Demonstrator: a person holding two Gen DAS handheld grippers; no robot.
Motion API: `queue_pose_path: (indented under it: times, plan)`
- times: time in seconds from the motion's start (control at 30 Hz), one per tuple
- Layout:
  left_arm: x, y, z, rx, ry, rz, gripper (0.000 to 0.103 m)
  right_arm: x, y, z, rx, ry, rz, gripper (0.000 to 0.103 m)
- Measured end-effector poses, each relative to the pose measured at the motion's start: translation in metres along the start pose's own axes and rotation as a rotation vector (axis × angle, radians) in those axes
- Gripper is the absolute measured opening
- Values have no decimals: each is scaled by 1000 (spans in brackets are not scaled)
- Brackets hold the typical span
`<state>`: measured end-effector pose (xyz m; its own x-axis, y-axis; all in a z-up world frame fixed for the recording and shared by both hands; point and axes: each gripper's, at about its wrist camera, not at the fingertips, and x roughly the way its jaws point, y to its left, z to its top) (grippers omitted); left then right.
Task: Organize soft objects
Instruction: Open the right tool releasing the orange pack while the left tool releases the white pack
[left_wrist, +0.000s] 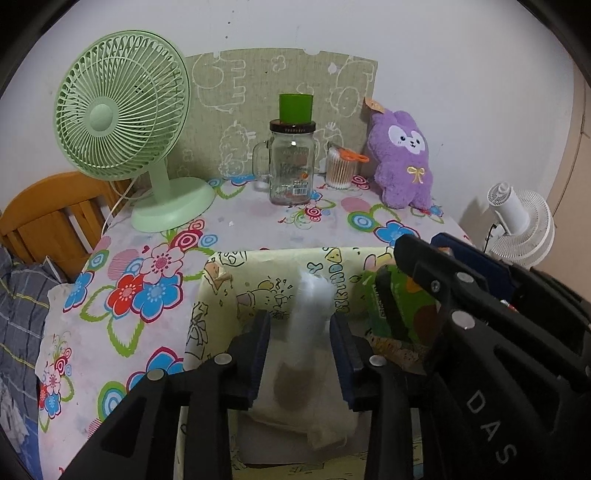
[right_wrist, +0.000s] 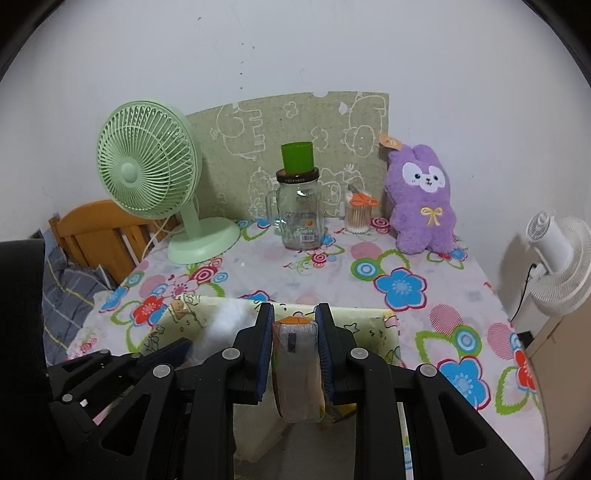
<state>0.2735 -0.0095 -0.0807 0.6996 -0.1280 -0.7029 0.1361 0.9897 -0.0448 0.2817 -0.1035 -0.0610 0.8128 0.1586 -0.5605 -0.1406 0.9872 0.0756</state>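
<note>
My left gripper (left_wrist: 300, 328) is shut on a white fluffy soft pack (left_wrist: 310, 317) and holds it over a pale yellow cartoon-print fabric box (left_wrist: 236, 291) at the table's near edge. My right gripper (right_wrist: 294, 332) is shut on a clear-wrapped tissue pack (right_wrist: 295, 365) with an orange end, over the same box (right_wrist: 373, 321). In the left wrist view the right gripper (left_wrist: 413, 291) holds a green-printed packet (left_wrist: 399, 306) at the box's right side. A purple plush toy (left_wrist: 402, 158) sits at the back right; it also shows in the right wrist view (right_wrist: 421, 206).
A green desk fan (left_wrist: 122, 110) stands at the back left. A glass jar mug (left_wrist: 291, 166) with a green cup (left_wrist: 295, 107) on its lid and a cotton swab tub (left_wrist: 340, 170) stand by the back board. A white fan (right_wrist: 557, 258) is right of the table, a wooden chair (left_wrist: 48, 218) left.
</note>
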Motion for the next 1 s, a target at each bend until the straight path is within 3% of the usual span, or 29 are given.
queue_pose_path:
  times: [0.17, 0.23, 0.27, 0.33, 0.4, 0.43, 0.73, 1.0]
  plan:
    - [2, 1, -2, -1, 1, 1, 49, 6, 1, 0, -14, 29, 4, 27]
    - [2, 1, -3, 4, 3, 1, 65, 9, 1, -2, -14, 47, 3, 29]
    - [2, 1, -4, 6, 1, -1, 67, 10, 0, -2, -13, 51, 3, 31]
    - [-1, 0, -5, 12, -7, -13, 74, 10, -1, -4, -6, 49, 7, 57]
    - [-4, -2, -5, 20, -15, -18, 80, 7, -3, -6, 14, 23, 9, 72]
    - [-6, -2, -6, 23, -20, -15, 82, 5, -4, -7, 22, 10, 11, 74]
    - [-19, -6, -8, 18, -41, -14, 88, -4, -4, -8, 32, 13, 19, 89]
    - [-38, -8, -10, 17, -68, -6, 92, -18, -2, -8, 35, 4, 21, 93]
